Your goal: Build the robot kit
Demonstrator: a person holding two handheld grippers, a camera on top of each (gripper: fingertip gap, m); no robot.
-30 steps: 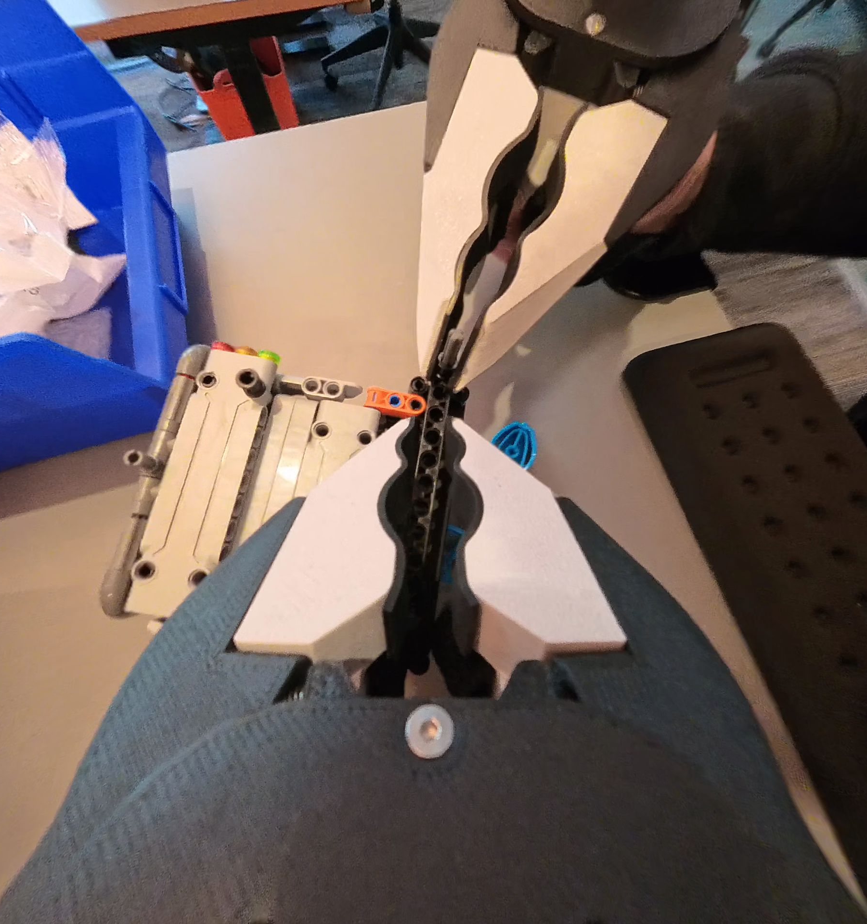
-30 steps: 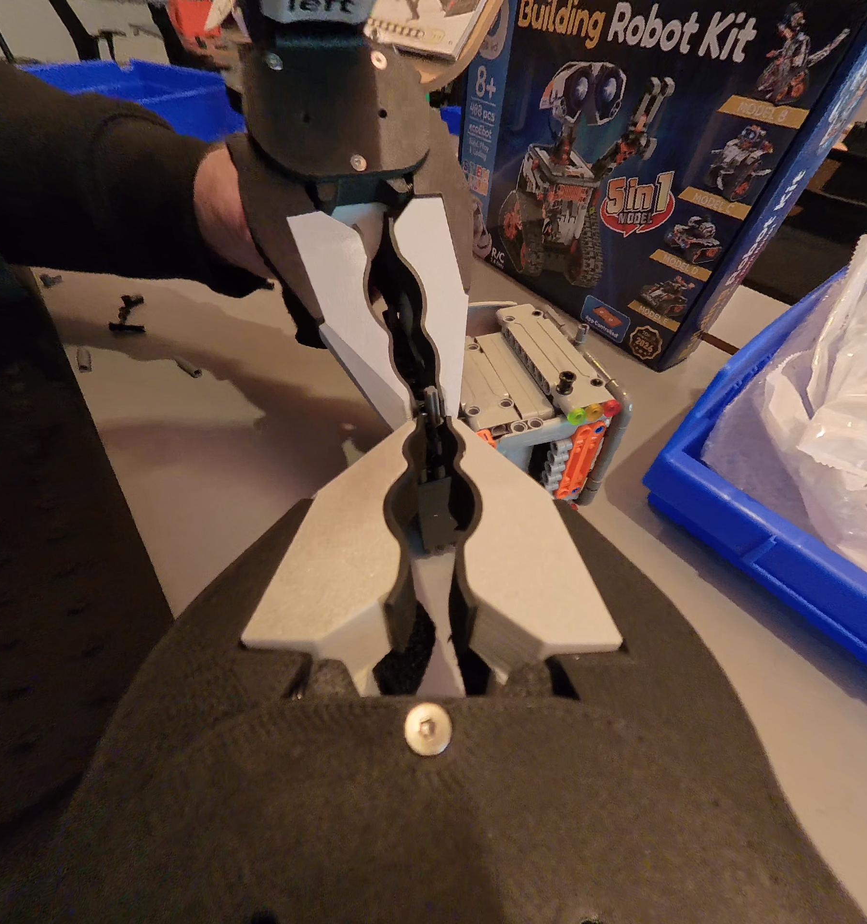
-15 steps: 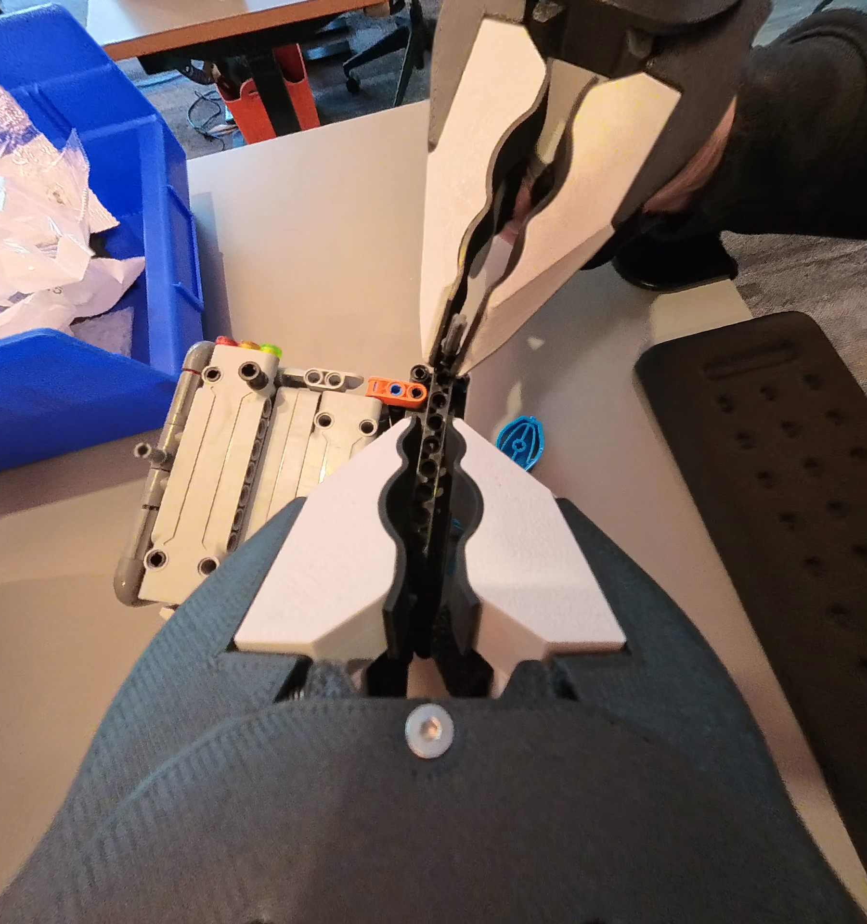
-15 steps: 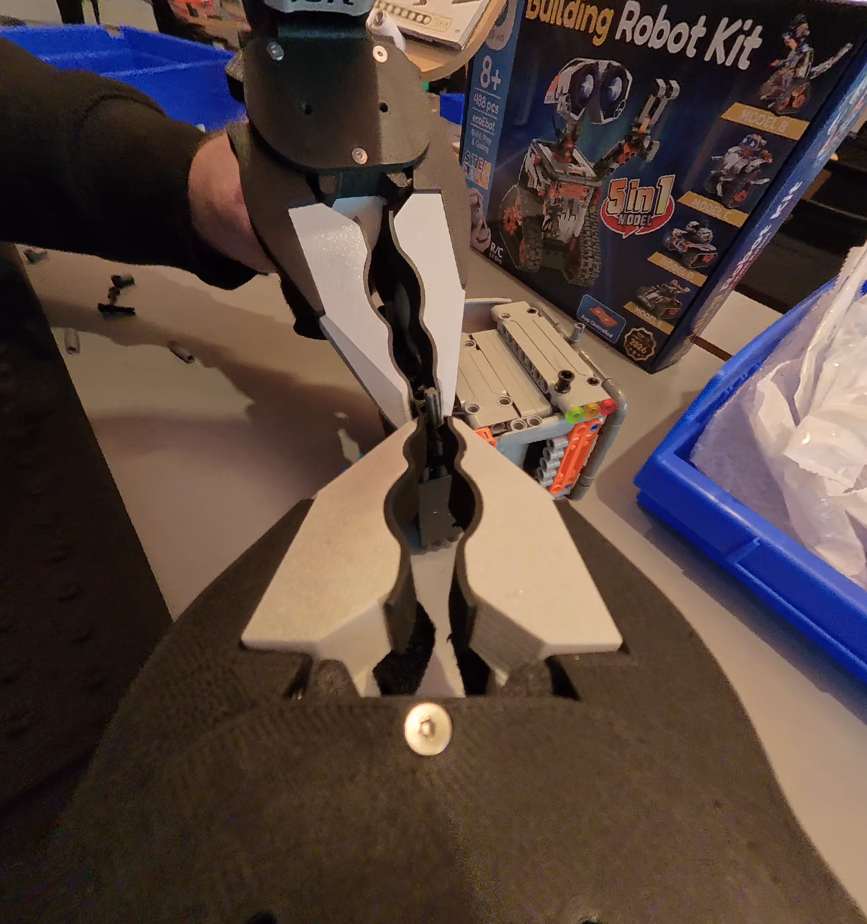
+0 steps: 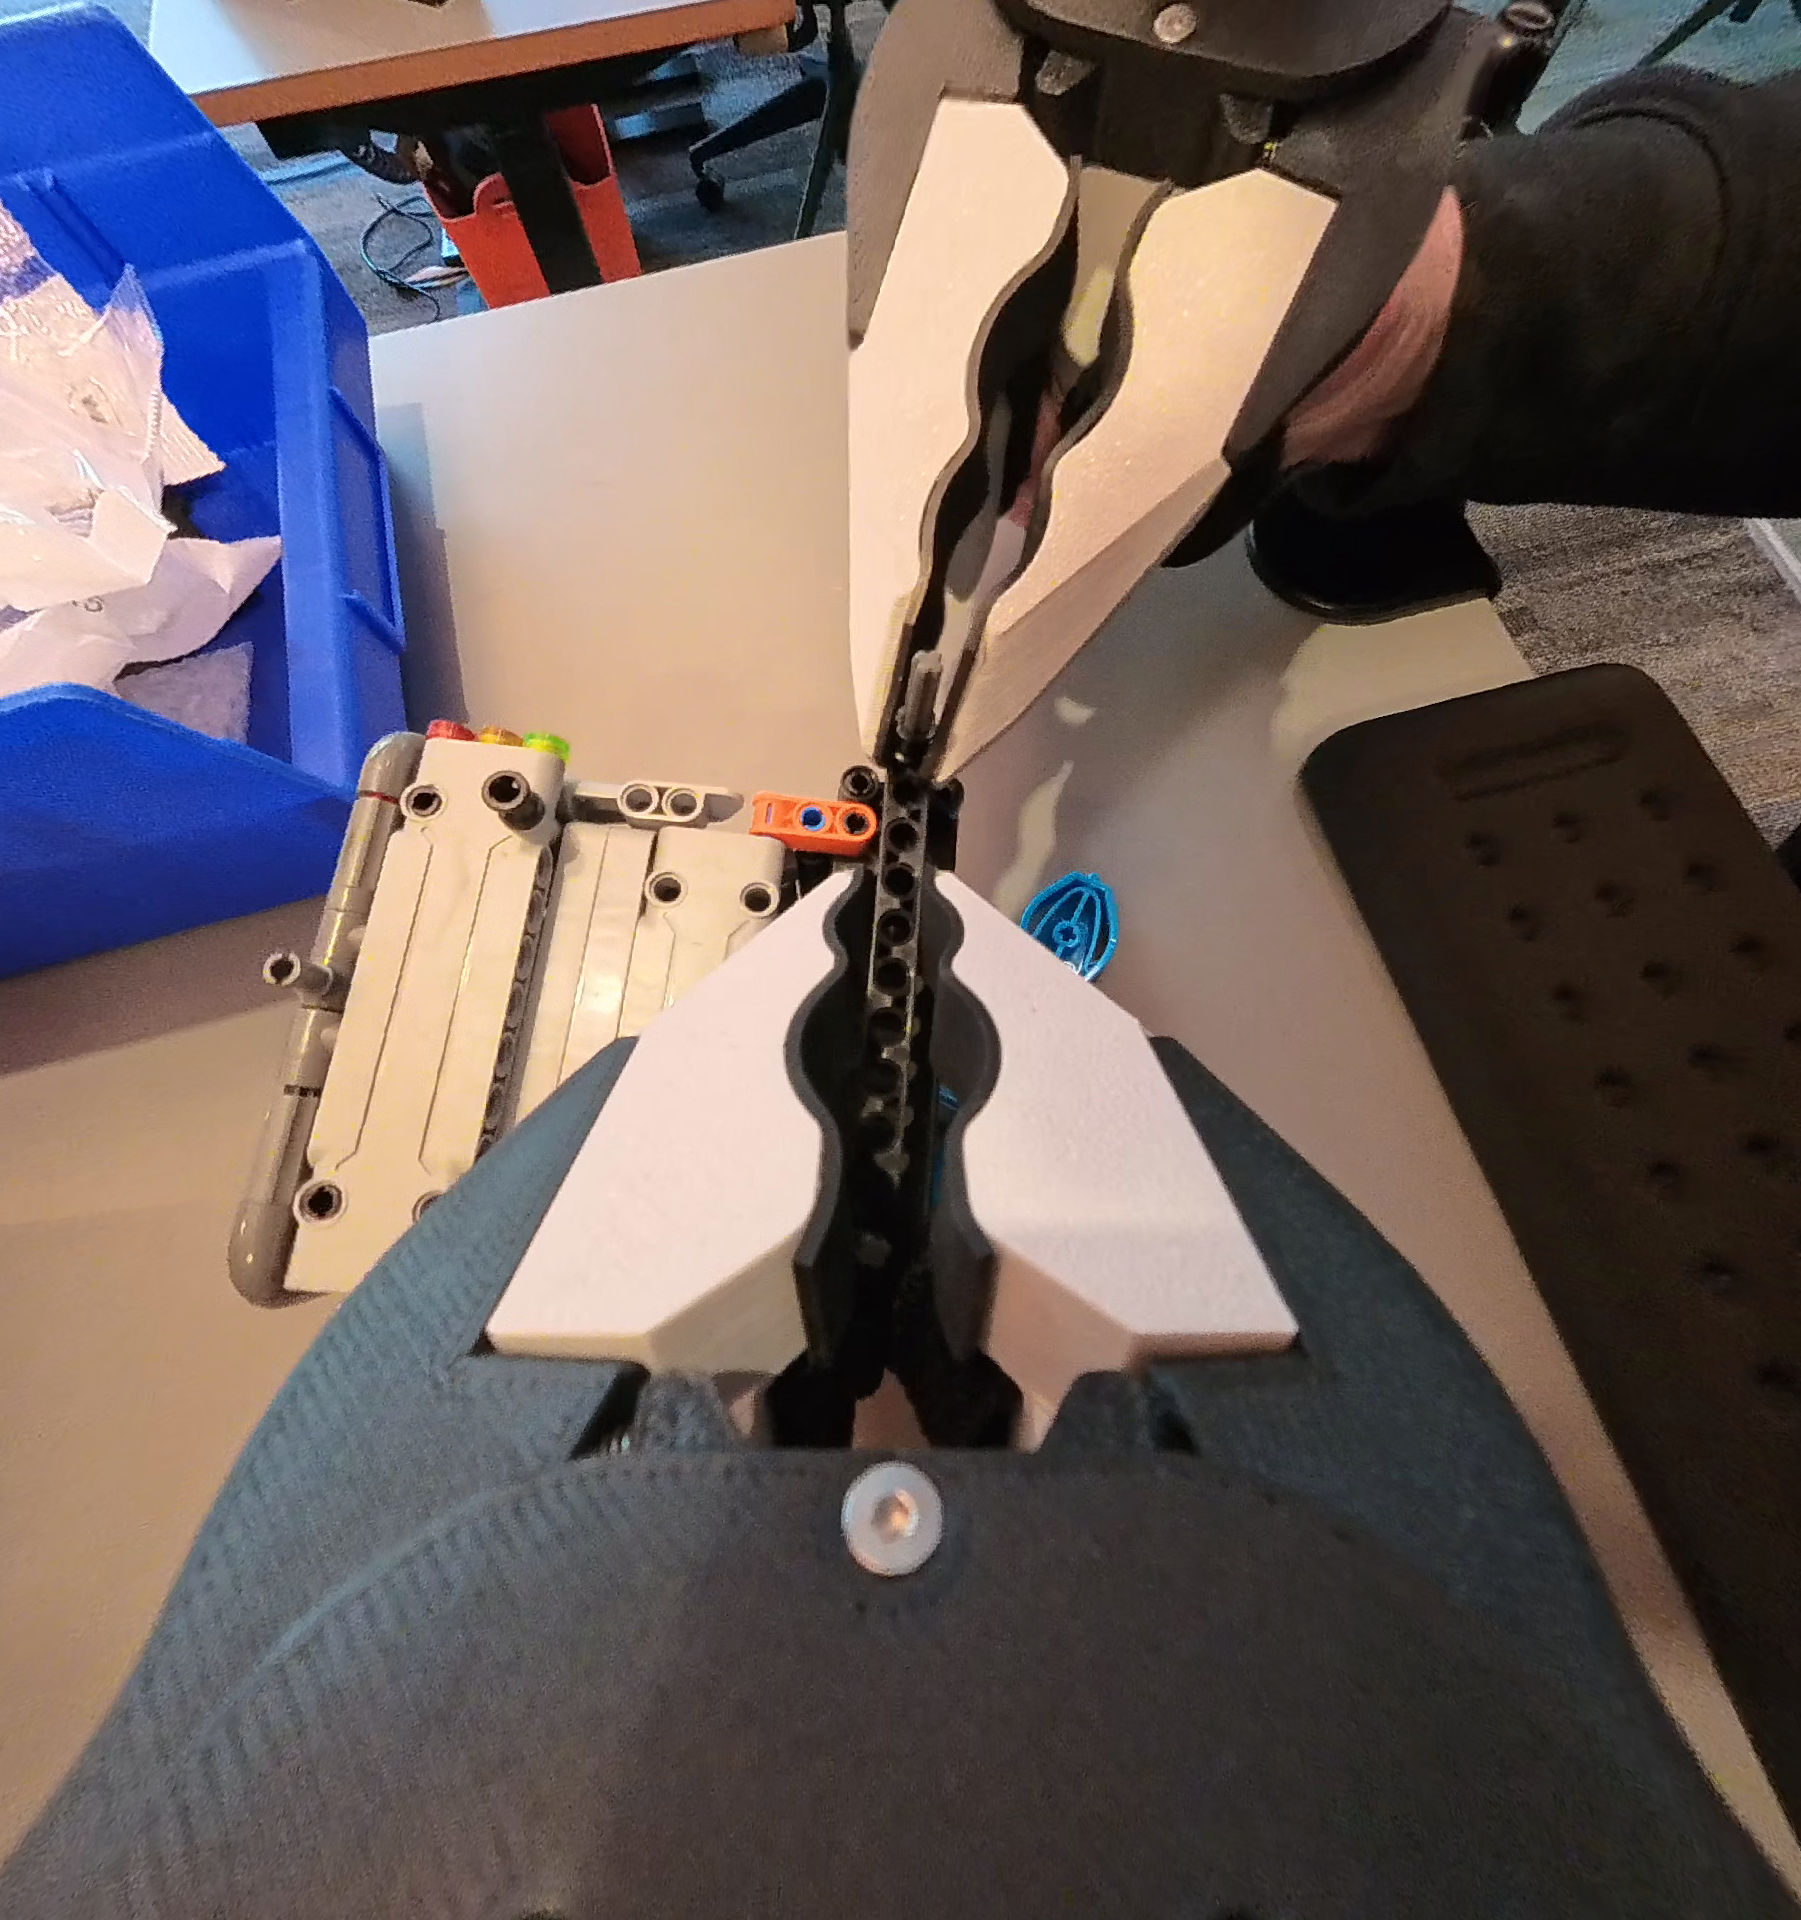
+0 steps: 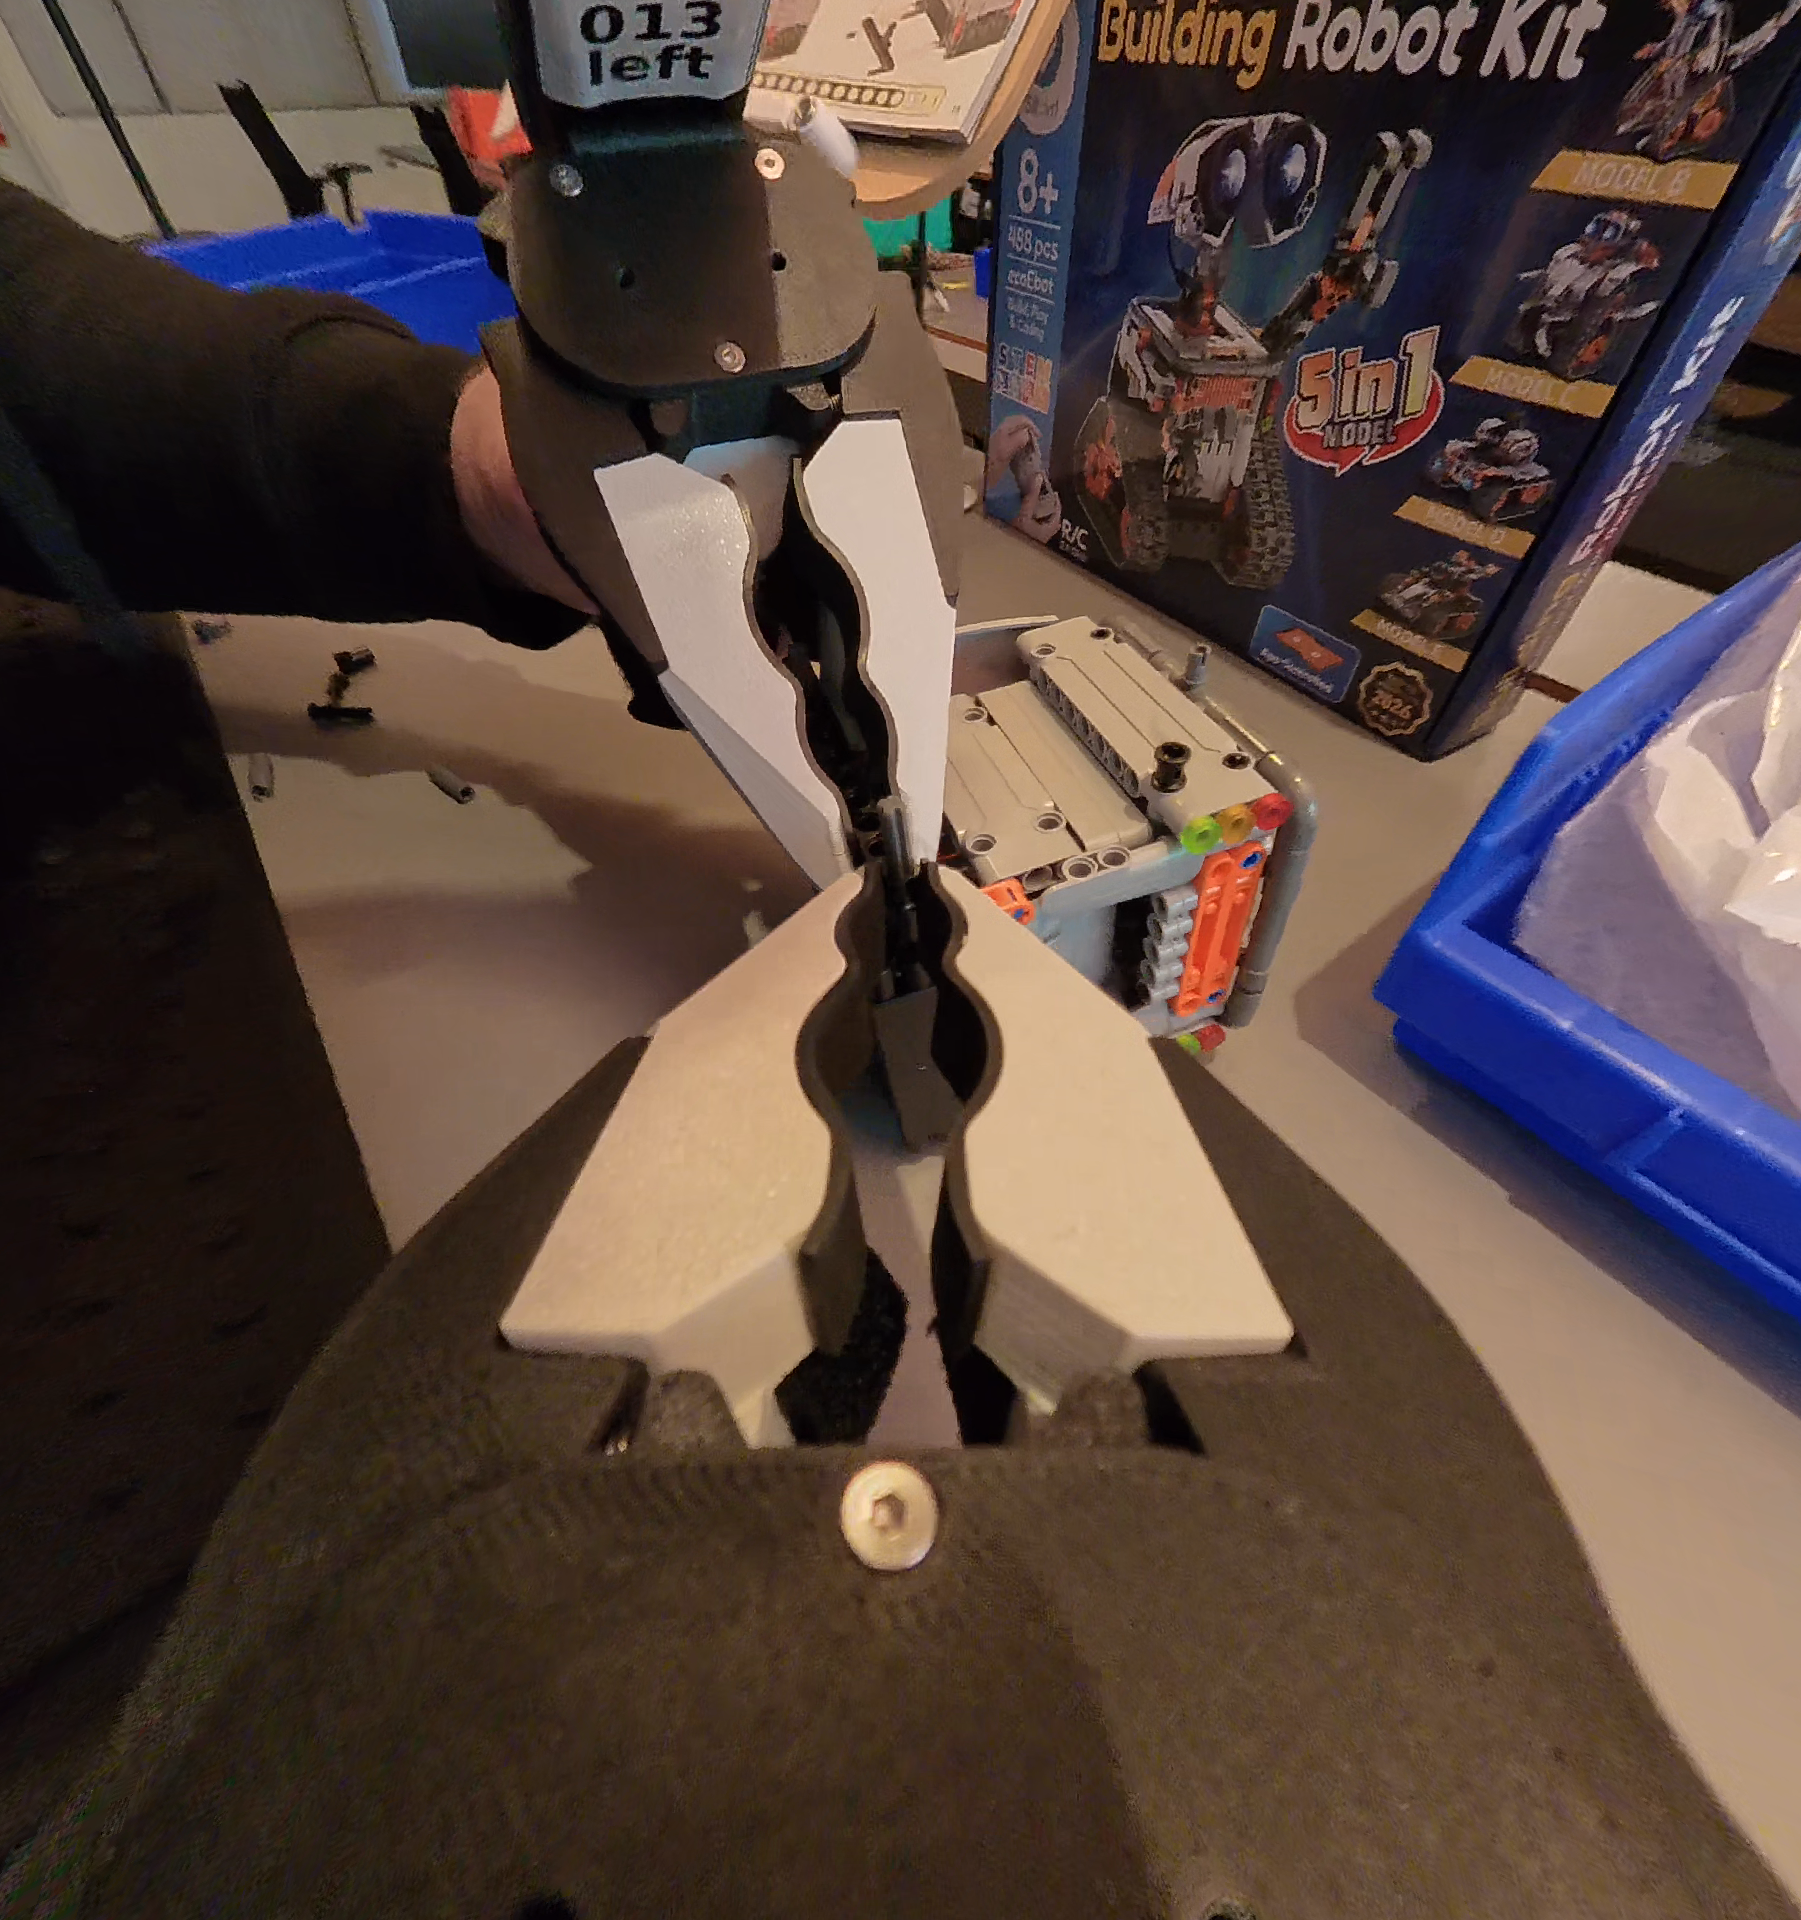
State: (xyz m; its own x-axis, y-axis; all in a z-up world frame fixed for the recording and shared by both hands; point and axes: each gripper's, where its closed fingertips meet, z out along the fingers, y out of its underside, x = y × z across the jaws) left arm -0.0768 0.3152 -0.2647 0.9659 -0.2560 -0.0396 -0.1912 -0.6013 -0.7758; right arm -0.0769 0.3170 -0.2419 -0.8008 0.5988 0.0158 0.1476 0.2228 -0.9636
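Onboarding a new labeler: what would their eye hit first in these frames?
The two grippers meeting tip to tip mid-frame: the left gripper shut on a black holed beam, the right gripper shut on a small dark pin piece. Just behind sits a grey brick-built block with orange parts, between a blue bin and the kit box.

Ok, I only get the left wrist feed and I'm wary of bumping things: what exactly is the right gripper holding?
Observer: The right gripper is shut on a dark grey piece, its thin pin aimed at your black beam.
Operator: Anything behind the left gripper?
Observer: Small black parts lie loose on the table, beside the sleeve.
Operator: And past the grey build?
Observer: A printed kit box stands upright behind it.
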